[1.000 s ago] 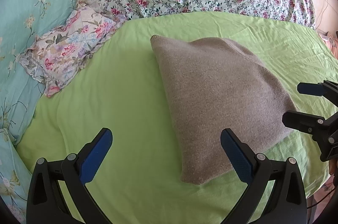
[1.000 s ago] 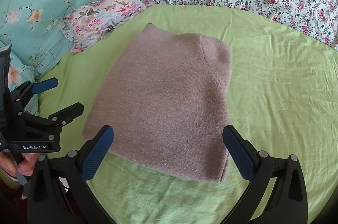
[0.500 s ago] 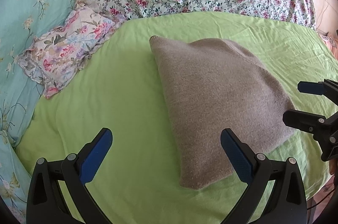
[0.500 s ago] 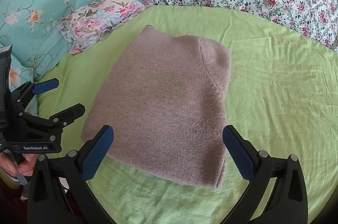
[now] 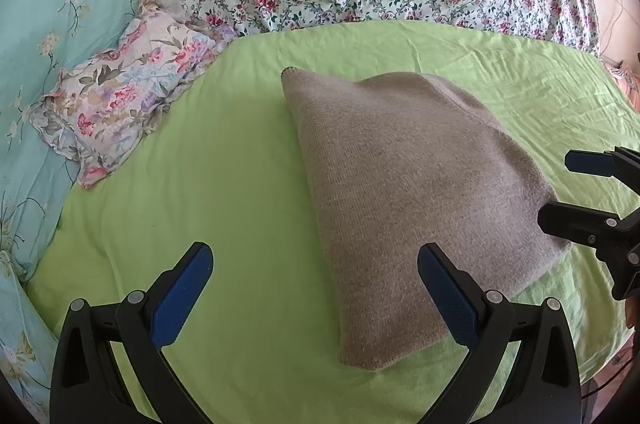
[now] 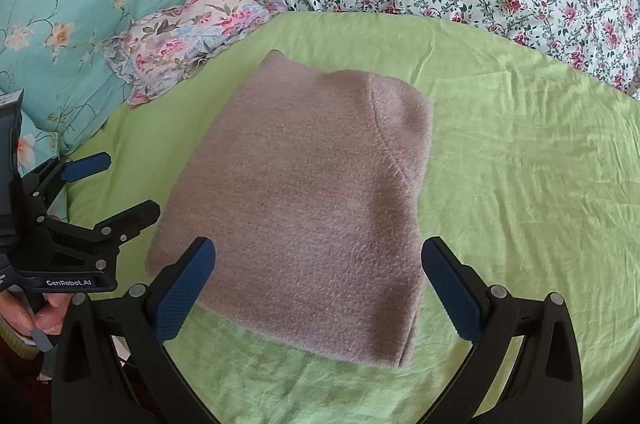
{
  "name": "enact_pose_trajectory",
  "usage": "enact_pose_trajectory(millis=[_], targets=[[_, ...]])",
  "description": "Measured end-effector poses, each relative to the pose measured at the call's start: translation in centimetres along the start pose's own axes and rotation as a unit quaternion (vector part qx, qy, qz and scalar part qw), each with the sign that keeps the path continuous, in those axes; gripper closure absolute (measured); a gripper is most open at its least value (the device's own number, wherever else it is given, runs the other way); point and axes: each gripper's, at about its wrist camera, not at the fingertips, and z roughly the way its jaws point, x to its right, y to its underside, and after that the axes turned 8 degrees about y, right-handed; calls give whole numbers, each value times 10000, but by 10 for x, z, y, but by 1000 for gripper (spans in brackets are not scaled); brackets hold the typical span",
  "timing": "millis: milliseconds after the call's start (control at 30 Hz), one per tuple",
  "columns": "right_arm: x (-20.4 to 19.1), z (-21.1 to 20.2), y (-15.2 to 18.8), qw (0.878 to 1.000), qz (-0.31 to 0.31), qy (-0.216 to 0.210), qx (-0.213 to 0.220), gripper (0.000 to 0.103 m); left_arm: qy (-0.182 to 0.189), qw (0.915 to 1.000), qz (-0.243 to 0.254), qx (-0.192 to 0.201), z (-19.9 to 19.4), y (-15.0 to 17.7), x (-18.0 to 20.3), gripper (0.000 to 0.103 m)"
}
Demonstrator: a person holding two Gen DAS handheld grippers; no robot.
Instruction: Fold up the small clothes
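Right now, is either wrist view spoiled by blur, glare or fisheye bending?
Left wrist view: sharp; daylight blows out the wall at top right; the green sheet bows with fisheye curvature. Right wrist view: the grey knit garment shows crisp texture under even light, with black vignetting in the corners.

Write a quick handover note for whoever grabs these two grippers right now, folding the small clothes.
Left gripper: open, empty, hovering over the near left edge of the taupe knit garment.
Right gripper: open, empty, over the garment's near edge.
Garment: lies folded into a compact rectangle on the green sheet, clear of the floral pillow.
Done: the visible folds look finished.
Left: probably one more fold or a tidy, your call; no other clothes are in view.
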Motion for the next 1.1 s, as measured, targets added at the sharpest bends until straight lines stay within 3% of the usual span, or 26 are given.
enact_pose_trajectory(millis=[267, 600, 1100], targets=[[3, 2, -2, 9999, -53, 126, -8, 0, 33, 10000, -26, -49, 8, -2, -1, 1], [16, 0, -12, 9982, 165, 579, 77, 0, -8, 10000, -40, -15, 7, -7, 2, 1], [18, -8, -15, 9986, 288, 424, 159, 0, -155, 9998, -43, 147, 3, -15, 1, 1]])
